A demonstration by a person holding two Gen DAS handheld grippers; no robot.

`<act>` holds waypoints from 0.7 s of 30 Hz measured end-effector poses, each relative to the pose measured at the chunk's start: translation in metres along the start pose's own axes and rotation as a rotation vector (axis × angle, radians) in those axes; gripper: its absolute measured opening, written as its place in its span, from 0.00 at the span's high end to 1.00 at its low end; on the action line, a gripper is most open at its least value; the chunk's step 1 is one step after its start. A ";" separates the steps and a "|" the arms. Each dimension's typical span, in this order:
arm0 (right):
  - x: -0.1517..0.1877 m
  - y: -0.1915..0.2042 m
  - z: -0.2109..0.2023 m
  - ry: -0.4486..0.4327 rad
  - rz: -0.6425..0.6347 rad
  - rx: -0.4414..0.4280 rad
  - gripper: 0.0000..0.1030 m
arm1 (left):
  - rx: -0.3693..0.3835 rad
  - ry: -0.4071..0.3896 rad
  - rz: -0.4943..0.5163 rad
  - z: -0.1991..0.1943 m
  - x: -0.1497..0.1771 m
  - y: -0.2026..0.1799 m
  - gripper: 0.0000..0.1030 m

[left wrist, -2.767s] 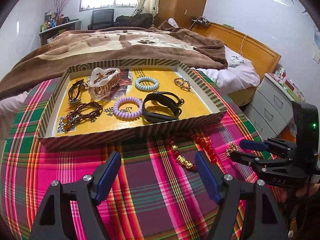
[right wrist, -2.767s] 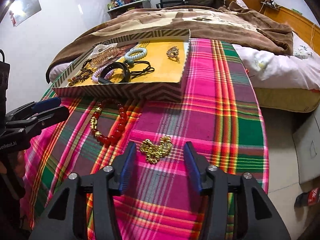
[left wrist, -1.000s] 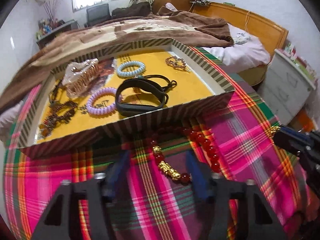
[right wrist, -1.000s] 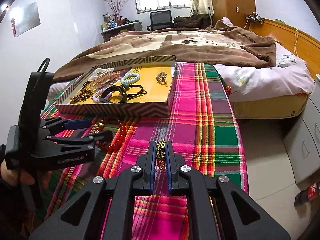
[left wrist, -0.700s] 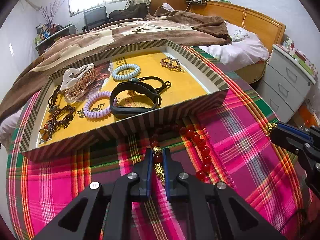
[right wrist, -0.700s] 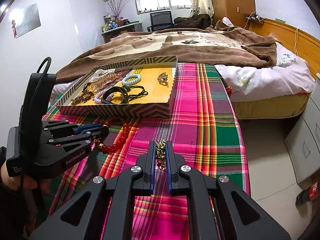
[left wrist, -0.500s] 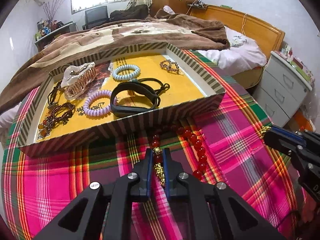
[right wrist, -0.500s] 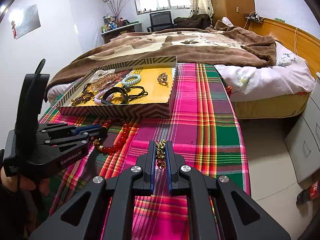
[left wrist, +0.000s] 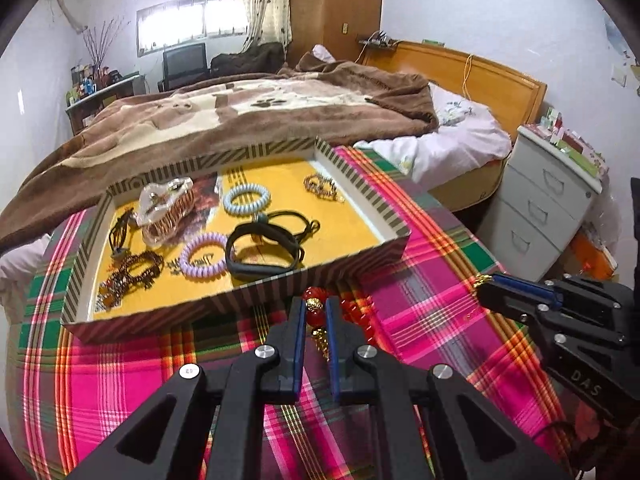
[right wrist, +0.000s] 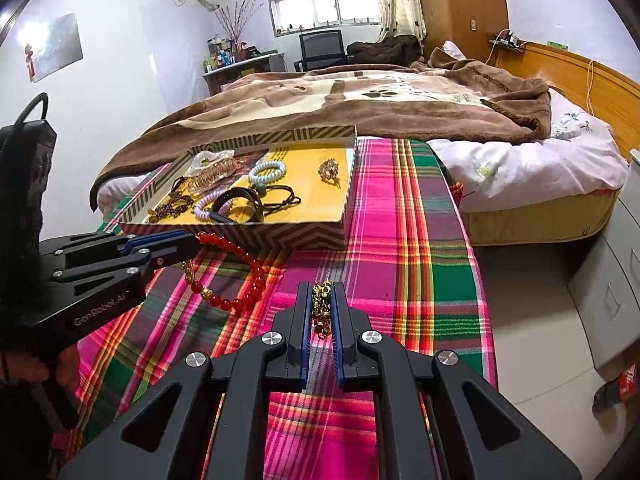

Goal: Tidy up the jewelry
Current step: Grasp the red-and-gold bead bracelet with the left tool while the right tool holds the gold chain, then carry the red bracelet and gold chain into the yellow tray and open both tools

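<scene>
The left gripper (left wrist: 315, 314) pinches the red bead bracelet (right wrist: 236, 260), partly lifted off the plaid cloth (right wrist: 400, 240). The right gripper (right wrist: 322, 304) clamps a gold chain (right wrist: 321, 306). The tray (left wrist: 352, 184) of jewelry sits just beyond.

Lighting: daylight, bright and even, entering by a wide window (left wrist: 192, 24) on the far wall, blown out to near white. Glare: pale patch on the wall poster (right wrist: 52, 46), upper left of the right wrist view. Shadows: soft, short, under the striped tray (left wrist: 348, 258) on the plaid cloth (left wrist: 420, 292). Distortion: strong fisheye; walls and bed bow outward, dark vignette in all corners. Focus: mid-scene sharp; the nearest gripper bodies look slightly soft, possibly from motion. Colour: saturated pinks, mild noise.
</scene>
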State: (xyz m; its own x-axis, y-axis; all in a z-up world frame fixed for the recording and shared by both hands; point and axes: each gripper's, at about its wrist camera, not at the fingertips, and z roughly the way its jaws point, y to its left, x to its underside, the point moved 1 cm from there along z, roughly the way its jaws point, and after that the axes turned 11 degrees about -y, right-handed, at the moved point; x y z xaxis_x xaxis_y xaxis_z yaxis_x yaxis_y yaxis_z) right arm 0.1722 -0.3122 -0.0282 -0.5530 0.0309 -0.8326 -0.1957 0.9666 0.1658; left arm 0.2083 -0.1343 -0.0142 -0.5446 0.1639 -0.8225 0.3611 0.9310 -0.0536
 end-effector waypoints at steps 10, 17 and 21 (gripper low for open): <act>-0.020 0.007 -0.008 -0.040 -0.014 0.003 0.91 | 0.055 -0.049 -0.009 -0.019 -0.025 0.010 0.90; -0.036 0.012 -0.004 -0.068 -0.012 -0.007 0.91 | 0.073 -0.070 -0.025 -0.021 -0.042 0.023 0.90; -0.045 0.014 0.001 -0.077 -0.010 -0.015 0.91 | 0.090 -0.076 -0.033 -0.015 -0.055 0.032 0.90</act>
State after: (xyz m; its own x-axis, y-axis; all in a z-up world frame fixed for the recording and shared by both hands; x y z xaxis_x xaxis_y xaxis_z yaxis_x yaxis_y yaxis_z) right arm 0.1955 -0.3000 0.0111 -0.4873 0.0410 -0.8723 -0.2136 0.9629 0.1646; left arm 0.2382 -0.1089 0.0374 -0.5000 0.1051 -0.8596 0.4122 0.9019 -0.1295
